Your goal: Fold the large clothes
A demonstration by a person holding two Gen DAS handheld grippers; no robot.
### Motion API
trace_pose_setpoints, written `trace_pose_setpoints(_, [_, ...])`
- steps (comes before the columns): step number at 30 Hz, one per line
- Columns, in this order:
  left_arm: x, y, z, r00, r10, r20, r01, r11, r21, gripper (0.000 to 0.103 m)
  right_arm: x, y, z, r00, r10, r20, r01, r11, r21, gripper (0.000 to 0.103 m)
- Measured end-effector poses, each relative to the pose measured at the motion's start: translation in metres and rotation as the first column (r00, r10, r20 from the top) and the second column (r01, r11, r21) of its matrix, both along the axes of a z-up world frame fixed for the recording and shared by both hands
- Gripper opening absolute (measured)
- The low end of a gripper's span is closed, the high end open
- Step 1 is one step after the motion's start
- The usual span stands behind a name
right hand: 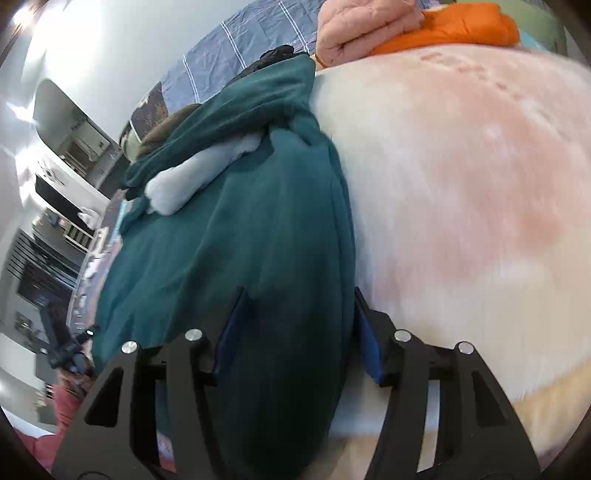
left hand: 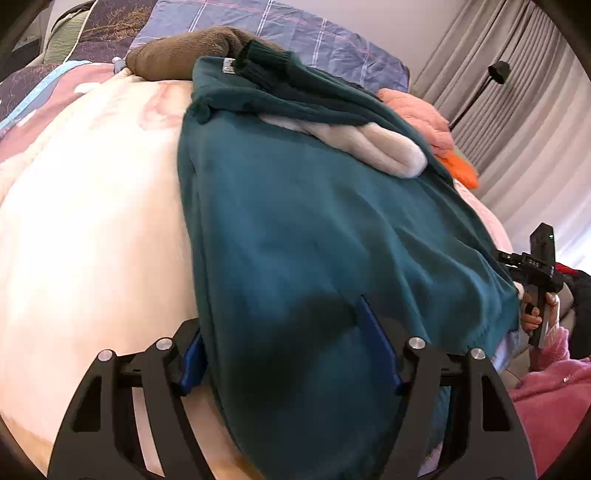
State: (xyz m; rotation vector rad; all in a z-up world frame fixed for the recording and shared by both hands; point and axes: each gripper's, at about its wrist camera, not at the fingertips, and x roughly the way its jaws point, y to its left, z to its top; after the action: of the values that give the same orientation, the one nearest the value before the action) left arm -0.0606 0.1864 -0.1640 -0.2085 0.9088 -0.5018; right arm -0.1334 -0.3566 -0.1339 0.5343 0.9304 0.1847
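A large teal fleece garment [left hand: 314,221] [right hand: 240,229] lies folded lengthwise on the bed. A white fuzzy cuff [left hand: 388,151] [right hand: 173,192] pokes out near its far end, and a dark ribbed collar [left hand: 266,62] shows at the top. My left gripper [left hand: 284,321] stands over the garment's near end. Its blue pads [left hand: 192,362] are spread wide, with fabric lying loose between them. My right gripper [right hand: 299,295] straddles the other near corner the same way, its jaws apart over the cloth. In the left wrist view the right gripper [left hand: 535,280] sits in a hand at the garment's right edge.
A cream and pink fleece blanket [left hand: 92,221] [right hand: 461,184] covers the bed. Folded pink [right hand: 369,26] and orange [right hand: 461,29] clothes lie at the far side, beside a brown plush item [left hand: 184,55]. A blue plaid sheet [left hand: 295,33], curtains [left hand: 517,129] and a pink sleeve [left hand: 554,387] border the scene.
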Motion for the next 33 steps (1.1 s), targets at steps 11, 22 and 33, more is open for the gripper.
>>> trace_pose_setpoints(11, [-0.029, 0.002, -0.011, 0.999, 0.04, -0.009, -0.041, 0.984, -0.173, 0.06, -0.03, 0.018, 0.001, 0.998, 0.049, 0.041, -0.052, 0.996, 0.069, 0.06])
trace_pose_setpoints(22, [-0.038, -0.007, 0.067, 0.966, 0.177, 0.19, -0.132, 0.964, -0.23, 0.017, -0.036, -0.014, 0.057, 0.966, -0.122, 0.227, 0.058, 0.961, 0.271, 0.018])
trace_pose_setpoints(33, [-0.108, -0.008, 0.169, 0.927, 0.117, 0.357, -0.006, 0.955, -0.298, 0.019, -0.116, -0.024, 0.156, 0.885, -0.139, 0.444, 0.016, 0.963, 0.271, 0.018])
